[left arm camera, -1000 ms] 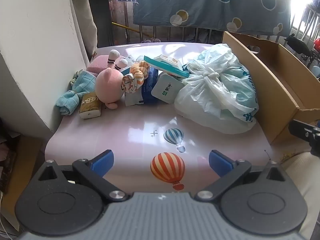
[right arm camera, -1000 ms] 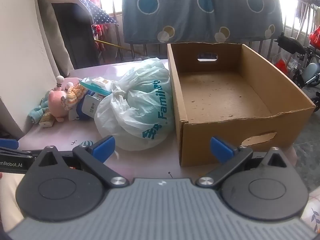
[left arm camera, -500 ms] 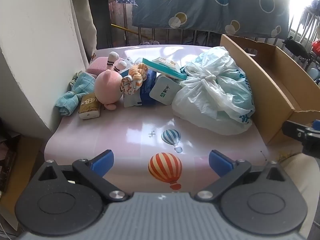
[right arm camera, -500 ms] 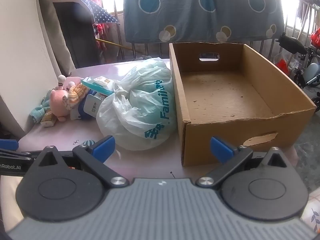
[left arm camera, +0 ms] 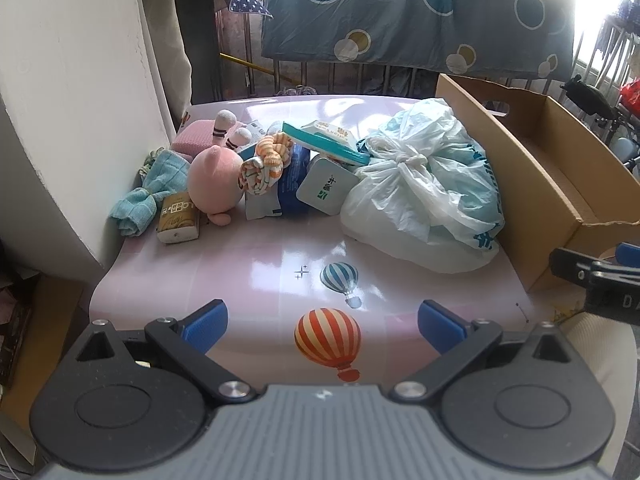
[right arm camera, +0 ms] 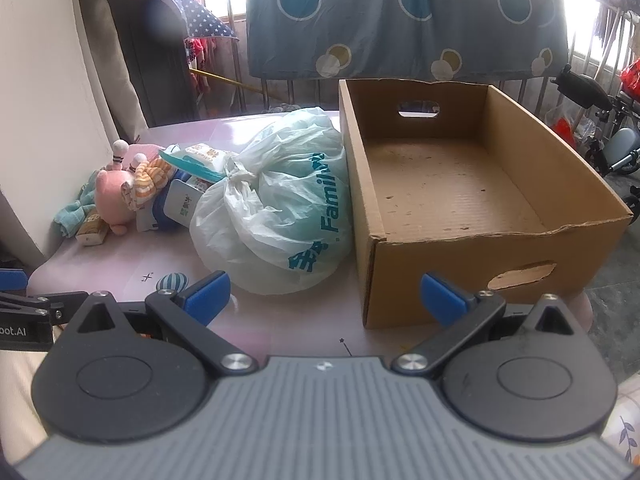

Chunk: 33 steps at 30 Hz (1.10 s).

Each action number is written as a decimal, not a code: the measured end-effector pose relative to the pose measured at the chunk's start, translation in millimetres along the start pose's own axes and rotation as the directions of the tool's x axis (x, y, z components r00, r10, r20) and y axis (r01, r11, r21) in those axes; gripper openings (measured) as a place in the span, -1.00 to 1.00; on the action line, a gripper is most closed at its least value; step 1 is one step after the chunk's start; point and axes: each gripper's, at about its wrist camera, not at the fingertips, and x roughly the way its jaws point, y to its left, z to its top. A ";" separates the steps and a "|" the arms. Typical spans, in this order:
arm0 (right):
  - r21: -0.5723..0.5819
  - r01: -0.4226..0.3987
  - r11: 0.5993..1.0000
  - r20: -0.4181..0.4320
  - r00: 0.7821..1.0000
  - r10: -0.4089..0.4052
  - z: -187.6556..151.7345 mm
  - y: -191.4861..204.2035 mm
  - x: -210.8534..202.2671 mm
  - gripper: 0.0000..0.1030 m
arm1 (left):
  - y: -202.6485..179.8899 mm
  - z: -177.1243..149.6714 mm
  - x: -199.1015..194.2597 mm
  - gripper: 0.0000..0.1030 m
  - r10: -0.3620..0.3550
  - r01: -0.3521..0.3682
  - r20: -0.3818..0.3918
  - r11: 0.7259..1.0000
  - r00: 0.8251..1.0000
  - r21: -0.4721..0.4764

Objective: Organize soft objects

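A pile of soft things lies at the table's far left: a pink plush, a teal cloth, a striped knotted cloth, tissue packs and a knotted white plastic bag. The bag also shows in the right wrist view, beside an empty cardboard box. My left gripper is open and empty over the table's near edge. My right gripper is open and empty, in front of the bag and box.
The pink table has balloon prints. A white wall stands close on the left. A blue dotted sheet hangs over railings behind. A bike stands far right.
Both grippers drew back and rose slightly, so the pile, bag and box look a little farther away. Both stayed open. Nothing on the table moved.
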 end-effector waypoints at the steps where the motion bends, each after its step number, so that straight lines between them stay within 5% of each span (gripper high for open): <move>1: -0.003 0.001 1.000 0.000 1.000 -0.001 0.3 0.8 -0.2 0.98 | 0.3 0.2 0.3 0.98 0.000 0.000 0.001 1.000 1.000 -0.002; 33: -0.001 0.022 1.000 -0.012 1.000 -0.022 0.0 2.0 0.6 0.98 | 1.4 -0.8 1.0 0.98 -0.001 0.001 0.001 1.000 1.000 -0.004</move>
